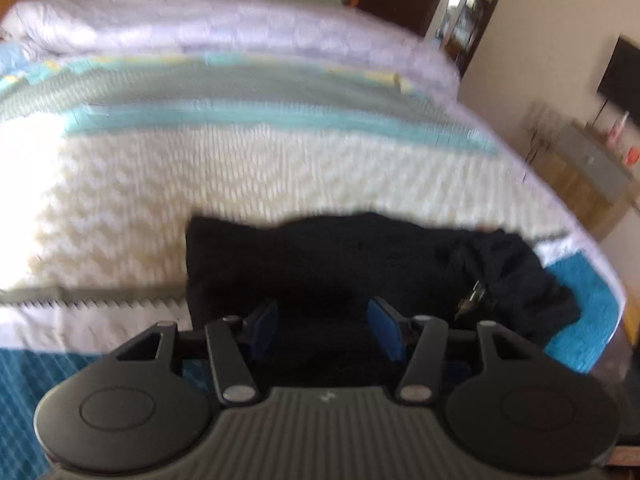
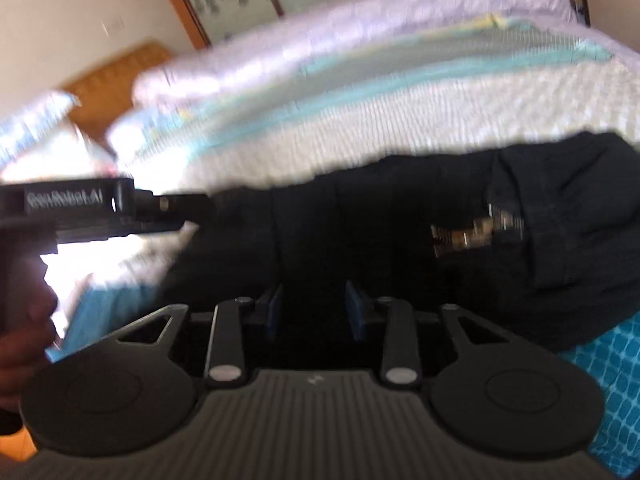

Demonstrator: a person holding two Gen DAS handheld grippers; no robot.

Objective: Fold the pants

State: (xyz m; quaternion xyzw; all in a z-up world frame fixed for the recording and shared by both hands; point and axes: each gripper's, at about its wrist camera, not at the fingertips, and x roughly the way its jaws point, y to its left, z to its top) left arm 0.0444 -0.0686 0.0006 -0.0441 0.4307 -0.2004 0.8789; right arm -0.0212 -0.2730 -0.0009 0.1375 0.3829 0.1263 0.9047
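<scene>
Black pants (image 1: 360,264) lie folded in a bundle near the front edge of the bed, with a metal buckle (image 1: 470,300) at the right end. They also show in the right wrist view (image 2: 400,232), with the buckle (image 2: 476,232) right of centre. My left gripper (image 1: 326,316) is open just above the pants' near edge, its blue pads apart and empty. My right gripper (image 2: 314,304) is open too, over the pants' near edge. The left gripper's body (image 2: 80,208) shows at the left of the right wrist view. Both views are blurred.
The bed has a white zigzag quilt (image 1: 240,184) with teal stripes and a blue patterned sheet (image 1: 580,304) at the front edge. A rolled white duvet (image 1: 240,28) lies at the back. A wooden cabinet (image 1: 588,176) and wall TV (image 1: 624,80) stand right.
</scene>
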